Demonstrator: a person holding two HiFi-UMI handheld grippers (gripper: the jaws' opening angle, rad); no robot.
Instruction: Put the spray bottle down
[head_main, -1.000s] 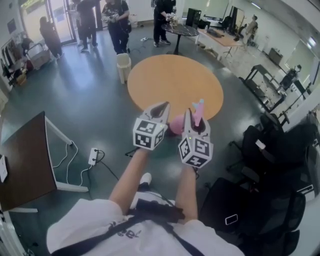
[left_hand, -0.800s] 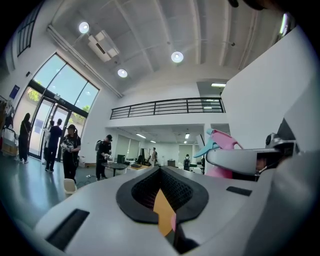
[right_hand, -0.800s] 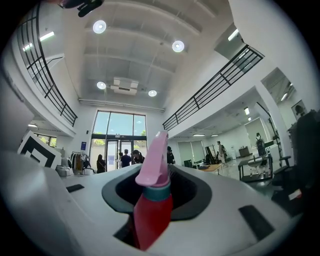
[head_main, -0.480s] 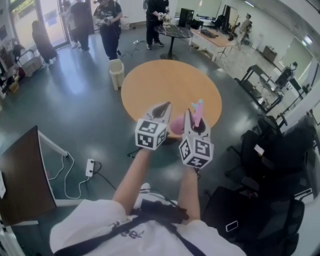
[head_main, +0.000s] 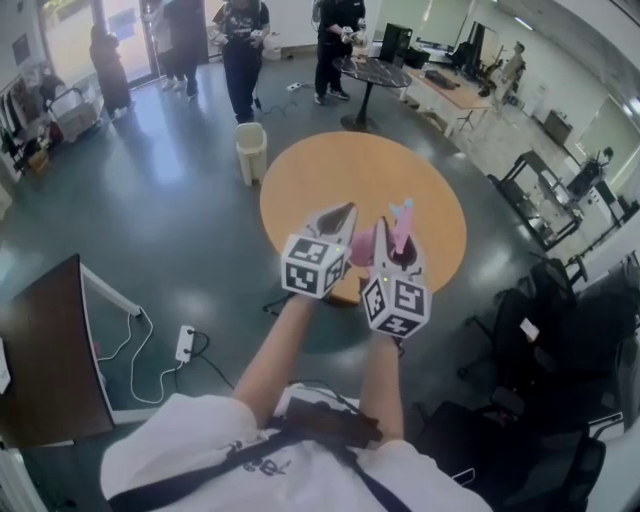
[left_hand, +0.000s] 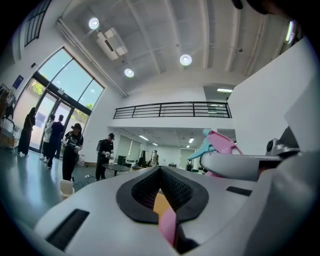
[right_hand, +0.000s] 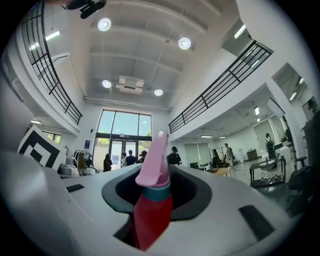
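I count one pink plastic spray bottle (head_main: 362, 245), one round orange wooden table (head_main: 330, 175), one white bin (head_main: 251, 150) beside that table.

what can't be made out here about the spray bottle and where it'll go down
1. Base of the spray bottle: right gripper view, sunk inside the right tool shut on it; head view, partly behind that tool.
2. Near edge of the round table: head view, covered by the left tool and right tool.
3. Left gripper view: only an orange sliver of table past the shut jaws.
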